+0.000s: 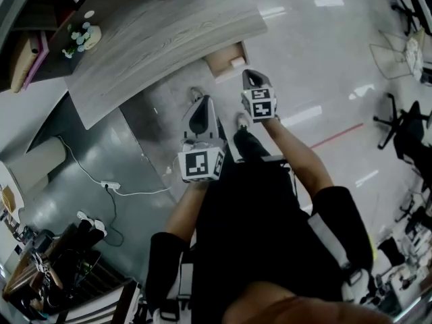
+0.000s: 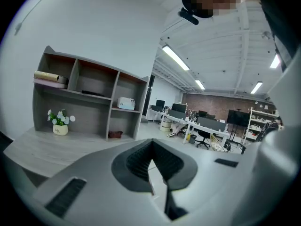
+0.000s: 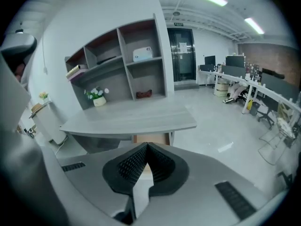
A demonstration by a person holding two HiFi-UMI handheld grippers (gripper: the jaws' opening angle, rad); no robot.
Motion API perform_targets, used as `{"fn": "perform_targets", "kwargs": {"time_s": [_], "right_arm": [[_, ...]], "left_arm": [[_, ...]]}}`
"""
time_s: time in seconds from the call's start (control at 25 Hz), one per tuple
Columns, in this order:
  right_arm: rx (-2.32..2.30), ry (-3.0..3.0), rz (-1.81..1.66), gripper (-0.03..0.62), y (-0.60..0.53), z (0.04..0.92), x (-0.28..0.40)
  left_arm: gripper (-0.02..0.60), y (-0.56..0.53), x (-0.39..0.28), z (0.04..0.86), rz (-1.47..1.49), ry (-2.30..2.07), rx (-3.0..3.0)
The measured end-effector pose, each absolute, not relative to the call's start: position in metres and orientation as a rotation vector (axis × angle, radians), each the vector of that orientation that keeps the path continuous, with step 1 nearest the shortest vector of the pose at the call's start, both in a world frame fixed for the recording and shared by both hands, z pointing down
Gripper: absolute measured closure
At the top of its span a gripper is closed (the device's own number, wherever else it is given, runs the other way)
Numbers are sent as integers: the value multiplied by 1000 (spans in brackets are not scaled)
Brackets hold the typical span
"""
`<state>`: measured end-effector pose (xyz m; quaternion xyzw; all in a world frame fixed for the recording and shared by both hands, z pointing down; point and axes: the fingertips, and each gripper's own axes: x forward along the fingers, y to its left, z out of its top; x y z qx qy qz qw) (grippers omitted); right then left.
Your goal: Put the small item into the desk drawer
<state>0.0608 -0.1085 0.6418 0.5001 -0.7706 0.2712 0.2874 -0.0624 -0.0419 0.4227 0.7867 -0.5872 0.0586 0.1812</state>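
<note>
The grey wooden desk [image 1: 155, 39] stands at the upper left of the head view. Its drawer [image 1: 223, 65] is pulled open under the right end, and a small pale item [image 1: 237, 61] lies inside it. My right gripper [image 1: 251, 78] hangs just in front of the drawer, shut, with nothing between its jaws. In the right gripper view the shut right gripper [image 3: 146, 147] points down at the drawer [image 3: 151, 139] below the desk top [image 3: 131, 119]. My left gripper [image 1: 200, 117] is lower and to the left, above the floor. In its own view the left gripper [image 2: 151, 147] is shut and empty.
A shelf unit [image 3: 117, 65] stands on the back of the desk, with a small flower pot [image 3: 98, 98] beside it. A power strip with a white cable [image 1: 108, 185] lies on the floor at the left. Office chairs [image 1: 405, 127] stand at the right.
</note>
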Motion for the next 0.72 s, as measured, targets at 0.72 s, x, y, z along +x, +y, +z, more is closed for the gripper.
{"fn": "perform_targets", "kwargs": {"time_s": [0.72], "right_arm": [[1458,-2441,450,594,-75,477,65]], "left_arm": [[583,-10,-77,391,88,-1766,2268]]}}
